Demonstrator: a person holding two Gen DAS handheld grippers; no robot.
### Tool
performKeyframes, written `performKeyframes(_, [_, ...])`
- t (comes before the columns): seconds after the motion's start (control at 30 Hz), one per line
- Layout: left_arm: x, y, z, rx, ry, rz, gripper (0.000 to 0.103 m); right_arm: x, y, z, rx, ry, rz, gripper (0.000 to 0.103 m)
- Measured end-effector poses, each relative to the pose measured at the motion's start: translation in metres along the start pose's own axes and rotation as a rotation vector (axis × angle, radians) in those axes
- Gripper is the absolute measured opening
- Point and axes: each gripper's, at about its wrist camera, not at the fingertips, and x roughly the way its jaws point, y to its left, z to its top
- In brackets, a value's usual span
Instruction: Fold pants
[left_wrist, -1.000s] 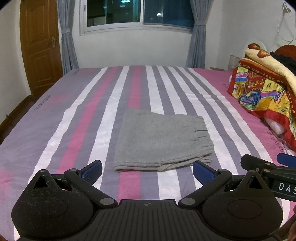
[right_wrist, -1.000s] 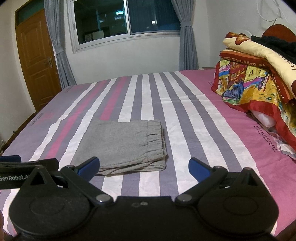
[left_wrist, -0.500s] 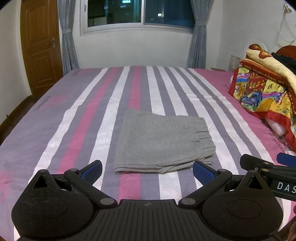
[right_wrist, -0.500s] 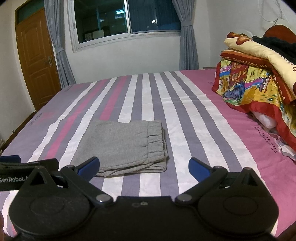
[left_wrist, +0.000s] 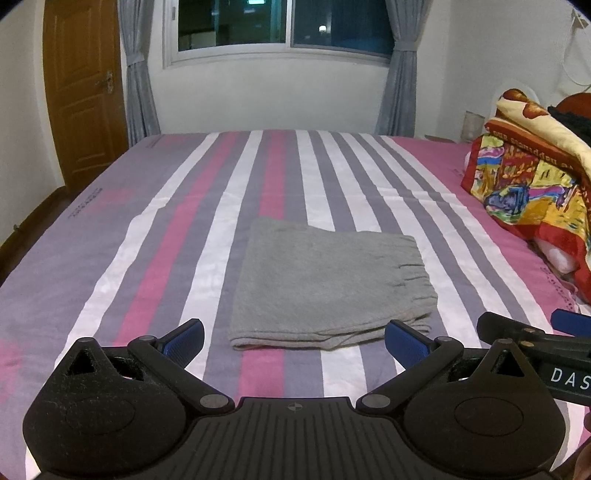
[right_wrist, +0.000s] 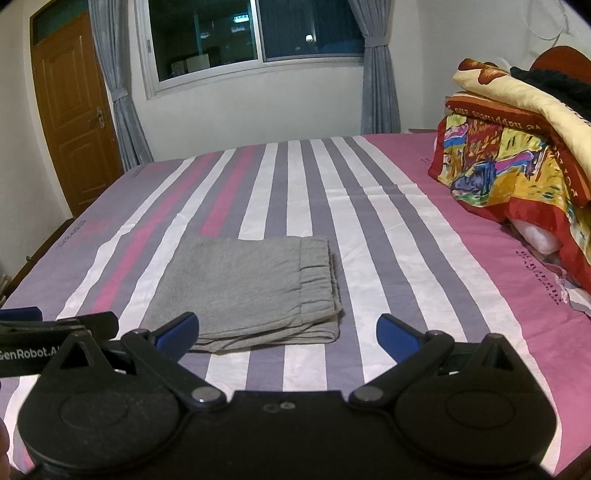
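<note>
The grey pants (left_wrist: 328, 284) lie folded into a compact rectangle on the striped bed, with the elastic waistband at the right. They also show in the right wrist view (right_wrist: 247, 291). My left gripper (left_wrist: 293, 341) is open and empty, held above the bed just short of the pants' near edge. My right gripper (right_wrist: 286, 334) is open and empty, near the pants' front right corner. The right gripper's body shows at the right edge of the left wrist view (left_wrist: 535, 334); the left gripper's body shows at the left of the right wrist view (right_wrist: 55, 325).
The bed sheet (left_wrist: 147, 240) has pink, purple and white stripes. A pile of colourful folded quilts (left_wrist: 532, 177) sits at the right, also in the right wrist view (right_wrist: 517, 147). A wooden door (left_wrist: 81, 92) is at the far left, a curtained window (left_wrist: 280, 29) behind.
Both grippers have drawn back slightly from the pants and stay open. The folded pants have not moved.
</note>
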Motion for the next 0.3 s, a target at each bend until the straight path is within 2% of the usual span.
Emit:
performKeyframes(0.13, [0.0018,0.0005,-0.0001,0.002,-0.005,-0.002,0.103,0.0015,0.0007,-0.0002,0.0,0.002,0.0,0.103])
performKeyframes(0.2, [0.0018,0.0005,-0.0013,0.007,-0.036,-0.009,0.103,0.0034,0.0001,0.0,0.003,0.005,0.0,0.103])
performKeyframes(0.3, [0.0089,0.0007,0.0005,0.005,-0.024,-0.023,0.103,0.0069,-0.0006,-0.0007,0.008,0.004,-0.005,0.103])
